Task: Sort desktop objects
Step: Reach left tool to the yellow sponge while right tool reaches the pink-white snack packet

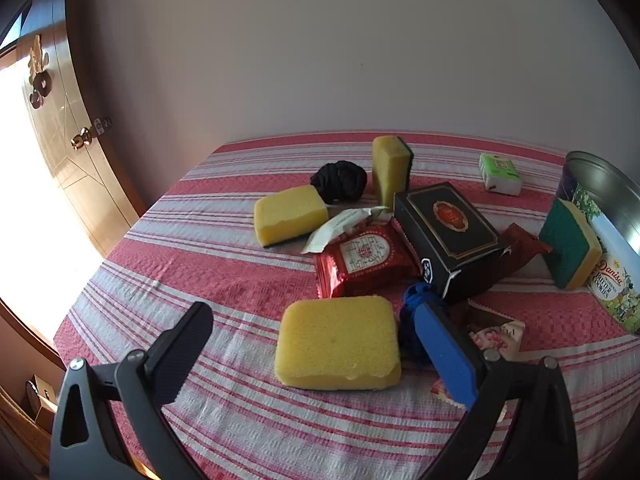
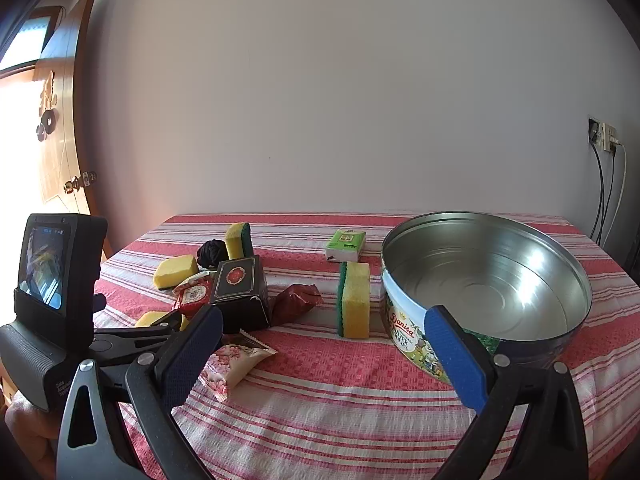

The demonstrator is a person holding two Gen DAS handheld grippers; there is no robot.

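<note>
Four yellow sponges with green backing lie among the clutter on the red-striped tablecloth [image 1: 200, 248]; nearest one [image 1: 338, 348] flat between the spread, empty left gripper [image 1: 320, 344]. Blue fabric lump [image 1: 412, 320] half hidden behind its blue pad. Open round cookie tin [image 2: 486, 280], cut off in left view. Right gripper [image 2: 324, 344] spread, empty.
</note>
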